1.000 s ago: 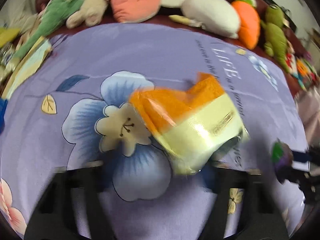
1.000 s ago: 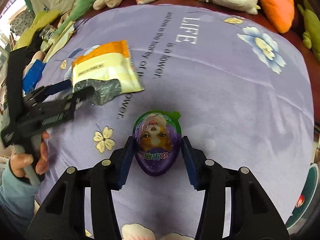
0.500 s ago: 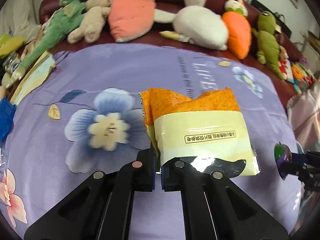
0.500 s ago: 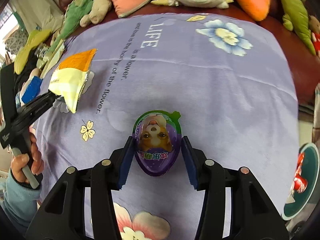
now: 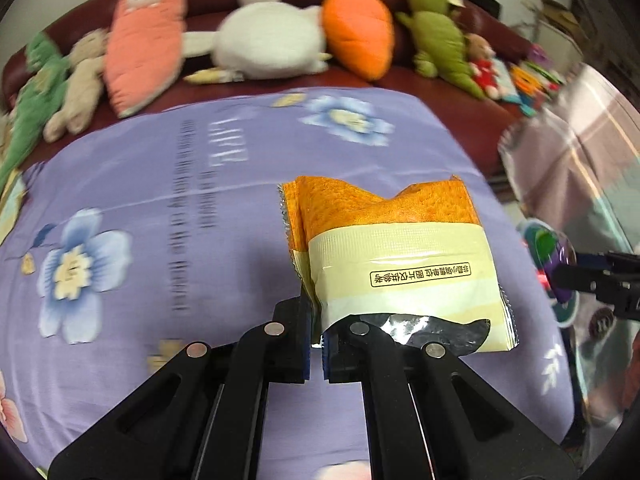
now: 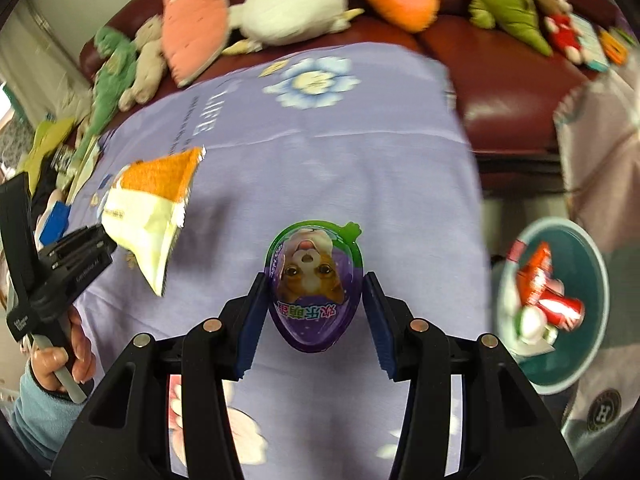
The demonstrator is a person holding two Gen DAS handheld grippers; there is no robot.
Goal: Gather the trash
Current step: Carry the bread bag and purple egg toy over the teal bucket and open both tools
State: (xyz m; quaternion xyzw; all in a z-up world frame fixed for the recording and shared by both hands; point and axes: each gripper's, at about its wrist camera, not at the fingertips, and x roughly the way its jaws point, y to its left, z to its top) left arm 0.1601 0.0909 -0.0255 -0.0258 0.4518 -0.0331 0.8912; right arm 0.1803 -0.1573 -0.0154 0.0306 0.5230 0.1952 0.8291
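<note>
Left wrist view: left gripper [image 5: 316, 330] clamped tight on bottom edge of orange-and-cream snack wrapper [image 5: 394, 268], wrapper lifted off the purple floral cloth [image 5: 168, 208]. Right wrist view: right gripper [image 6: 314, 312] pinching purple egg-shaped toy pack [image 6: 314, 284] w/ dog face between blue pads, held above cloth. Teal bin [image 6: 588, 272] at right, beside the cloth edge, w/ crushed red can [image 6: 550, 292] inside. Plush toys [image 5: 264, 36] lined up on dark red sofa [image 6: 500, 76] behind. Hand [image 6: 66, 354] in blue sleeve grips left tool's handle.

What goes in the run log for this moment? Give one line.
left gripper: shut on orange-and-cream foil snack wrapper | right gripper: shut on purple egg-shaped plastic package | teal round bin: right
</note>
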